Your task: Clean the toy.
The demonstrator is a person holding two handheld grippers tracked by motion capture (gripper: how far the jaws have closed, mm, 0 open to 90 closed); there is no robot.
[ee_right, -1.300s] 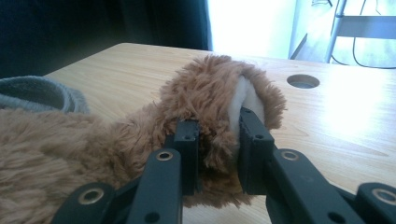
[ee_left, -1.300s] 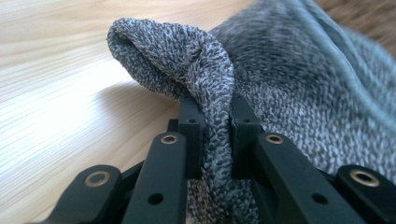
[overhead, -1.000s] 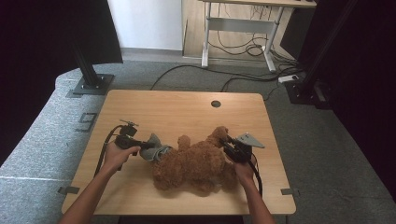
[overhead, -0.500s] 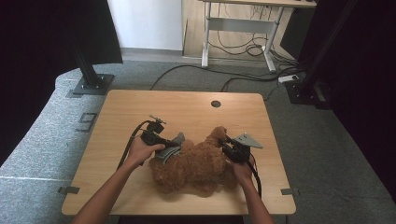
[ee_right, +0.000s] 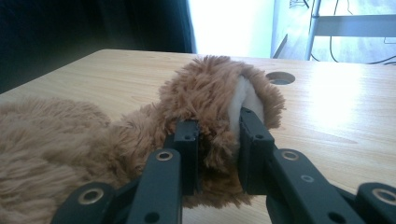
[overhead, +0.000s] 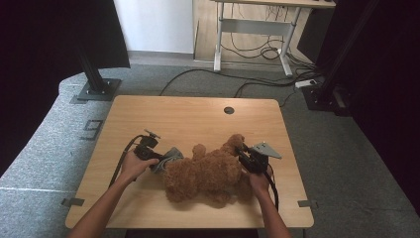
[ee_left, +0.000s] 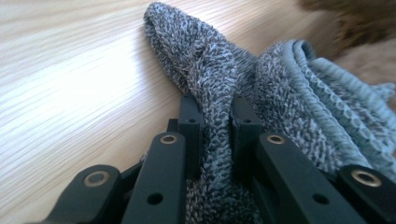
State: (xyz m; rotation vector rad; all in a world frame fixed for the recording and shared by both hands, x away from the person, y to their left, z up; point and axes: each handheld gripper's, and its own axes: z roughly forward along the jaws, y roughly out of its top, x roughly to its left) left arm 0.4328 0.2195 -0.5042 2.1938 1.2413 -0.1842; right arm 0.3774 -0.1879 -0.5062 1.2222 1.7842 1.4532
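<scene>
A brown plush toy [overhead: 208, 171] lies on the wooden table [overhead: 198, 119]. A grey knitted garment [overhead: 166, 159] lies against the toy's left end. My left gripper [overhead: 157, 157] is shut on a fold of that grey knit [ee_left: 217, 107], pinched between the two black pads [ee_left: 190, 126]. My right gripper [overhead: 242, 153] is shut on a furry limb of the toy [ee_right: 219, 102] with a pale patch on it, at the toy's right end. In the right gripper view the toy's body [ee_right: 51, 135] spreads to the left.
A round cable hole [overhead: 229, 110] sits near the table's far edge. Beyond the table are a dark stand base [overhead: 96, 89] at the left, a desk frame [overhead: 252, 29] and cables on the carpet. My forearms come in over the front edge.
My left hand swung toward the toy with the grey knit, then drew back left and settled lower. The right gripper stayed on the toy's limb.
</scene>
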